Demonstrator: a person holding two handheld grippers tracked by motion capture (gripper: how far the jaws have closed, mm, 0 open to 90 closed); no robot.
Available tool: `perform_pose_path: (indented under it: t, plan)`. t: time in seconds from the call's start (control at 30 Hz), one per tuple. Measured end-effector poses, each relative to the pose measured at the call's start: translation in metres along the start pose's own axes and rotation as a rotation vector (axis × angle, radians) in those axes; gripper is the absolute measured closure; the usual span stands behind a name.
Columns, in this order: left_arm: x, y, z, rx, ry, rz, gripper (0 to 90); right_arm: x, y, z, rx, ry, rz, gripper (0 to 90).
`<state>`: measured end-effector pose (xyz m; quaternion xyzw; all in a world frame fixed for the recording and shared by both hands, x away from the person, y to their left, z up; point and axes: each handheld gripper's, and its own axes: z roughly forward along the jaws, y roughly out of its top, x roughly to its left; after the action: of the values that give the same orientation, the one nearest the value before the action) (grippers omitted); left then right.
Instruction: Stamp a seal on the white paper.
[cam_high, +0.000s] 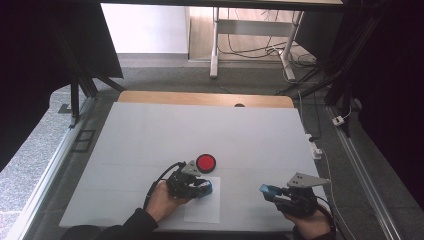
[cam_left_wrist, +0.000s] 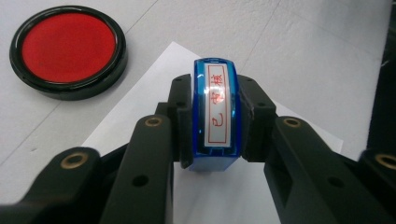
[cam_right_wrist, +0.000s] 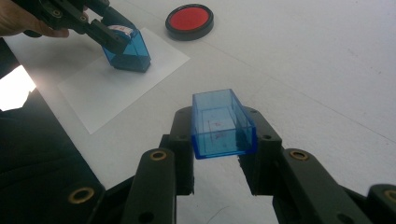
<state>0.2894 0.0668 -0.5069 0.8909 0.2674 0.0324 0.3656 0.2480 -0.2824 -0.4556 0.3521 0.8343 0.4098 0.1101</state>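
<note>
Two grippers work near the worktop's (cam_high: 150, 135) front edge: the right gripper (cam_high: 272, 191) is clamped on a blue cap (cam_right_wrist: 222, 122), held above the worktop; the left gripper (cam_high: 200, 187) clamps a blue stamp (cam_left_wrist: 215, 114) standing on white paper (cam_high: 202, 210). Just beyond lies a red ink pad (cam_high: 205, 162).

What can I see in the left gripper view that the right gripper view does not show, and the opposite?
Left gripper view alone: the label's red characters read clearly on the blue stamp, clamped in the left gripper. Right gripper view alone: the hollow blue cap held in the right gripper, and the stamp pressed down onto the paper. Both show the red ink pad, the white paper and the table.
</note>
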Motion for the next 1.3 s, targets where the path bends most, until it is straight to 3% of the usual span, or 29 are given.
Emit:
perform_pose_path:
  t: [0.1, 0.8, 1.3]
  plan:
    - [-0.003, 0.000, 0.000, 0.005, 0.015, 0.017, 70.2, 0.000, 0.000, 0.000, 0.000, 0.000, 0.000, 68.2]
    - [0.002, 0.005, -0.003, 0.031, -0.004, -0.009, 70.0, 0.000, 0.000, 0.000, -0.004, 0.001, -0.001, 68.2]
    - [0.003, 0.011, -0.021, -0.034, -0.031, -0.014, 70.0, -0.001, 0.000, -0.001, -0.007, 0.002, 0.002, 68.2]
